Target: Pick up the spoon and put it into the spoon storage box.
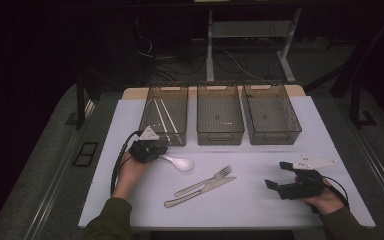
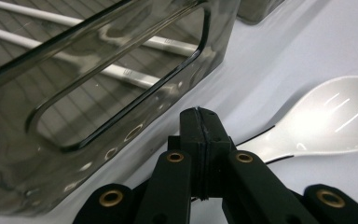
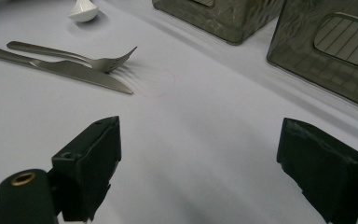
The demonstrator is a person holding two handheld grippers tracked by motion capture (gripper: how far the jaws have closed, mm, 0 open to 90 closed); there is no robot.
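A white spoon [image 1: 180, 163] [image 2: 326, 116] [image 3: 85, 10] lies on the pale table just in front of the left clear bin [image 1: 162, 134] [image 2: 37, 154]. My left gripper [image 1: 160, 154] [image 2: 199, 116] is at the spoon's handle with its jaws pressed together. The thin end of the handle runs in behind them, so the grip itself is hidden. My right gripper [image 1: 277, 175] [image 3: 200, 126] rests low at the table's front right, jaws wide apart with nothing between them. A metal fork [image 1: 210, 179] [image 3: 74, 56] and knife [image 1: 200, 192] [image 3: 65, 70] lie side by side between the two grippers.
Three clear bins stand in a row at the back. The left one holds white chopsticks [image 1: 162, 117] [image 2: 121, 72]; the middle bin [image 1: 220, 136] and right bin [image 1: 275, 136] look empty. Beyond the table are a dark floor, cables and desk legs.
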